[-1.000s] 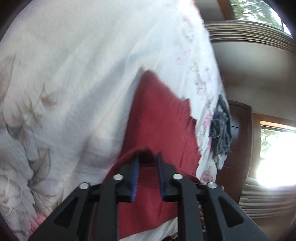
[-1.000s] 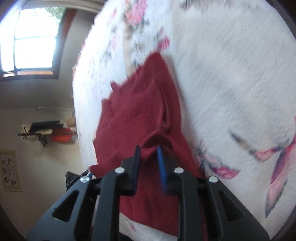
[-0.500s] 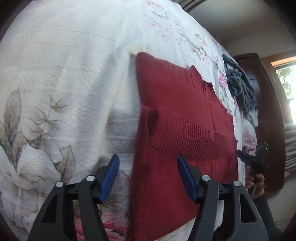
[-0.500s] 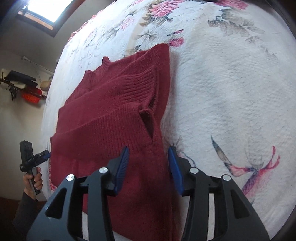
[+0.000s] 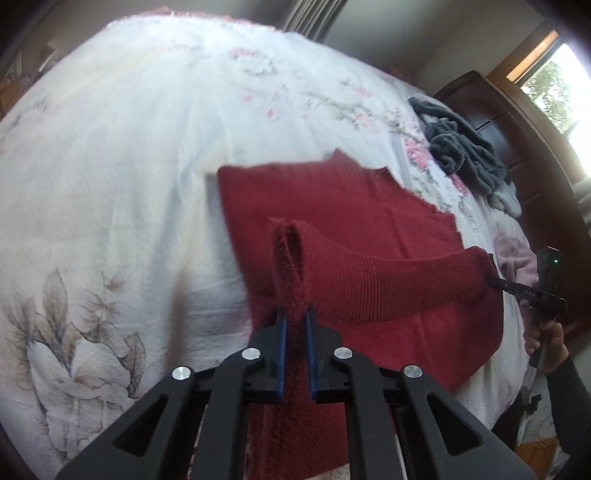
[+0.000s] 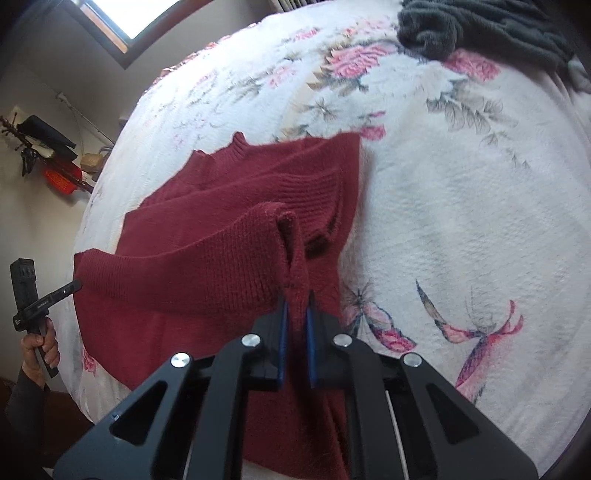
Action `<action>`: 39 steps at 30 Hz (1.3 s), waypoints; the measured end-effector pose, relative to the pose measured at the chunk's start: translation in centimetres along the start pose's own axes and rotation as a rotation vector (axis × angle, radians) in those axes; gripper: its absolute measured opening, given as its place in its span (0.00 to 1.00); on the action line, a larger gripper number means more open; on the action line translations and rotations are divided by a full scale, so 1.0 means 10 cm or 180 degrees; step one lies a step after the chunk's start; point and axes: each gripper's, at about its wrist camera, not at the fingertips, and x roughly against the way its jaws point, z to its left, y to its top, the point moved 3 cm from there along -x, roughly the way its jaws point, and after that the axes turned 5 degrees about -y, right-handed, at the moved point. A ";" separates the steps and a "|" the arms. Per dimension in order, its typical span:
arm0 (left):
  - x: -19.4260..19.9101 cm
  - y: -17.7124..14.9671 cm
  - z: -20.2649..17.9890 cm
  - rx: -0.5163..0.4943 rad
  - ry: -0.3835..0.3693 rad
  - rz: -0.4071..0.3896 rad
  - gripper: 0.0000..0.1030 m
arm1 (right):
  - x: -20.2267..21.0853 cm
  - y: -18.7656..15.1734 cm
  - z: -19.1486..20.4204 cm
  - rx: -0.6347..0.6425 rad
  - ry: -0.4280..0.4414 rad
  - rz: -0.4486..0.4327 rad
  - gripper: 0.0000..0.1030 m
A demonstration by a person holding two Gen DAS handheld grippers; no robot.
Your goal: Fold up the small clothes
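**A:** Start nearest. What do the grippers have?

**B:** The left gripper (image 5: pixel 294 314) has its blue pads drawn narrow on a pinch of the red sweater (image 5: pixel 351 206), at the left end of the ribbed fold. The right gripper (image 6: pixel 295 301) is clamped the same way on the right end. Between them the fold hangs lifted like a roll, clear of the layer under it.

**A:** And the sweater itself?

**B:** It lies on the floral bedspread (image 5: pixel 110 155), near the bed's front edge, collar pointing away. Its far half lies flat, with a band already folded across it.

**A:** So how to do this step well?

**B:** I'd judge the lifted edge should travel toward the collar, both ends level and moving together, so the crease comes out straight. Keep the knit lightly taut between the two pinches; slack will let the middle sag and bunch. Lay it down before releasing, then let go of both at once.

**A:** Anything farther off to mind?

**B:** A grey garment (image 6: pixel 480 29) lies heaped well beyond the collar, far enough not to interfere.
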 end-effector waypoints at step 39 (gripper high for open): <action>-1.62 1.64 1.24 0.0761 0.0161 0.0429 0.06 | -1.21 1.75 -0.32 -0.0297 -0.0543 0.0093 0.06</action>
